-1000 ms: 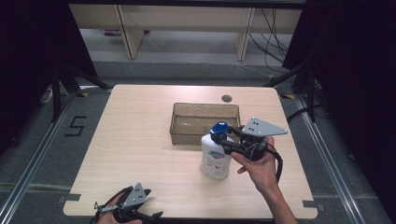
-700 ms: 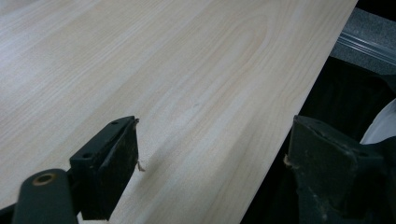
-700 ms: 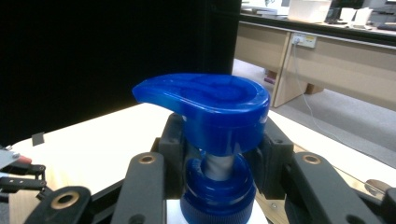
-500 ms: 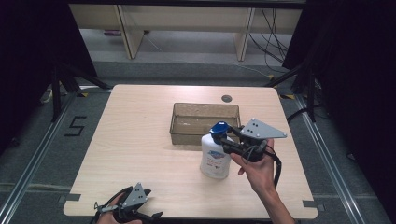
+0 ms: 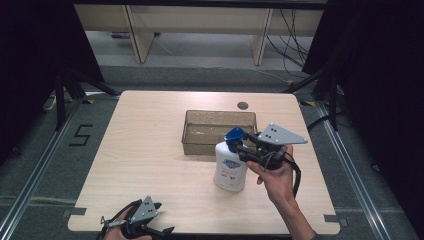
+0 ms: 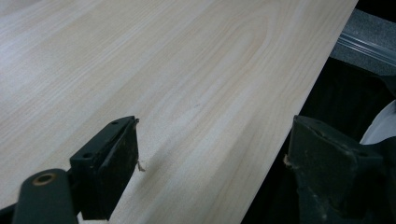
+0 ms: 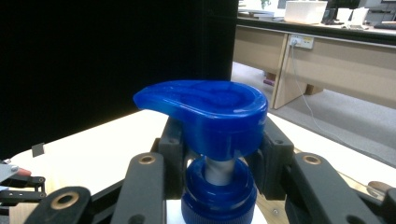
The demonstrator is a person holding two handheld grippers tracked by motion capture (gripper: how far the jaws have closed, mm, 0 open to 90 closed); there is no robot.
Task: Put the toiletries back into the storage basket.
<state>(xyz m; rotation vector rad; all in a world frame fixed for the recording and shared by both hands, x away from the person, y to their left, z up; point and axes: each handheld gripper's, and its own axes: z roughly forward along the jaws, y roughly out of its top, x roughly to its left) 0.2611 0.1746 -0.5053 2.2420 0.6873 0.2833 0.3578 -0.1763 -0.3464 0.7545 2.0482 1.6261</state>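
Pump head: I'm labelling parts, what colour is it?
Blue, clearest in the right gripper view: pump head.

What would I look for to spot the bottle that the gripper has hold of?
Start at the wooden table and find the clear rectangular bin near its middle. Just in front of the bin's right end stands a white pump bottle. Its blue pump head, clamped at the neck by the right gripper, marks it out.

High view sits above the near edge, looking forward and down over the whole desk point(image 5: 150, 150). Left gripper view hugs the desk's near edge, really close. Right gripper view is right up against the blue pump point(image 7: 205, 112), which the high view shares point(image 5: 234, 134).
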